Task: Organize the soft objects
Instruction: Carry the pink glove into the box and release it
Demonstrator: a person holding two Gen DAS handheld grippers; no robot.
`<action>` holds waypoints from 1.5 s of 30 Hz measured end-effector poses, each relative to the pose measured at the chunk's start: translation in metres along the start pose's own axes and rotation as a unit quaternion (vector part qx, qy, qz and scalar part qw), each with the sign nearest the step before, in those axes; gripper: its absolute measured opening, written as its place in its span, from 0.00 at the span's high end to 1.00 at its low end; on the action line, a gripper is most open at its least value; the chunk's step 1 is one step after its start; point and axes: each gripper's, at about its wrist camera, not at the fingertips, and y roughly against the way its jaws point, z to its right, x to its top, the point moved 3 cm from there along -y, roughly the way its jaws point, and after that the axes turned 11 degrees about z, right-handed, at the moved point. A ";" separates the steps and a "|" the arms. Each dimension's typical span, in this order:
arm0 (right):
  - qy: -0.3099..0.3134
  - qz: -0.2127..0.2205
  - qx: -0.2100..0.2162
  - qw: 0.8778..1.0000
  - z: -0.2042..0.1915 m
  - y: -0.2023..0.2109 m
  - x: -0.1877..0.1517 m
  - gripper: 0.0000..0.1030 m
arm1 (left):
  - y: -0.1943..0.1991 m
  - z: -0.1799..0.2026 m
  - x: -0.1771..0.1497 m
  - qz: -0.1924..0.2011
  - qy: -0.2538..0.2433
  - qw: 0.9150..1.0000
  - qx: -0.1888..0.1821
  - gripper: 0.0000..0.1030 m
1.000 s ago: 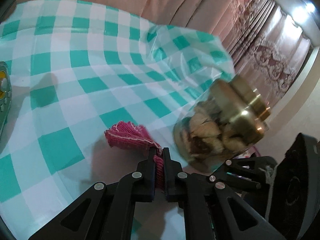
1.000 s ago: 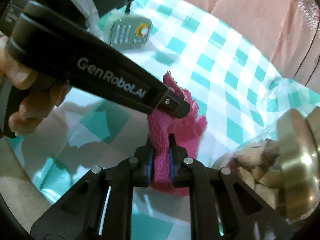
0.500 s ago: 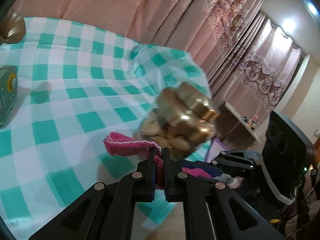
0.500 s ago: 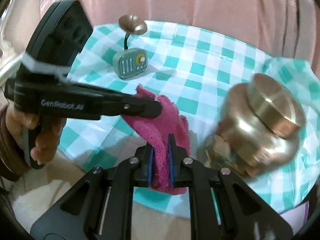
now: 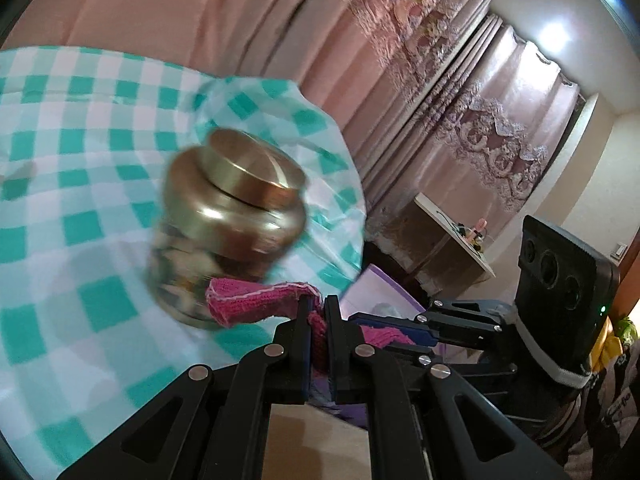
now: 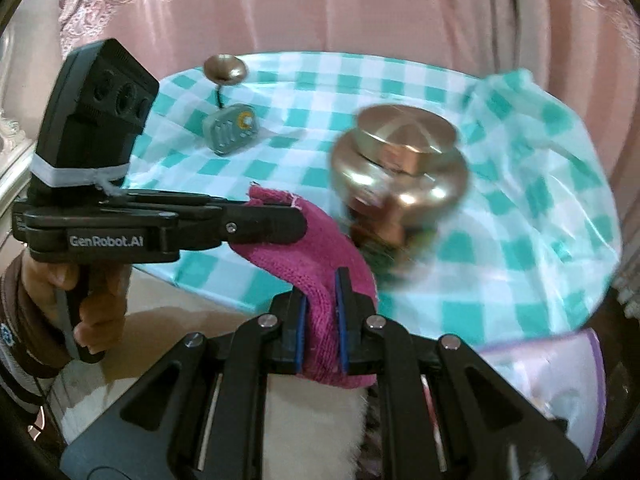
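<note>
Pink cloth in both clamped tools

Left wrist camera sat just behind its own fingers, tilted slightly down, facing across the checked tablecloth toward the curtains. Right wrist camera looked steeper down over its fingers at the same cloth. Both were close on the pink cloth and brass-lidded jar; each view caught the other gripper, the right gripper at the left view's right edge.
</note>
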 end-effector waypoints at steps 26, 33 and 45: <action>-0.109 -0.028 -0.235 0.965 0.165 0.131 -0.091 0.49 | -0.132 0.138 -0.071 -0.113 0.012 0.992 0.055 0.40; -0.131 -0.038 -0.258 0.956 0.172 0.151 -0.110 0.39 | -0.097 0.148 -0.110 -0.124 0.007 0.984 0.126 0.17; -0.138 -0.049 -0.272 0.951 0.162 0.170 -0.132 0.36 | -0.077 0.149 -0.149 -0.135 0.000 0.972 0.193 0.00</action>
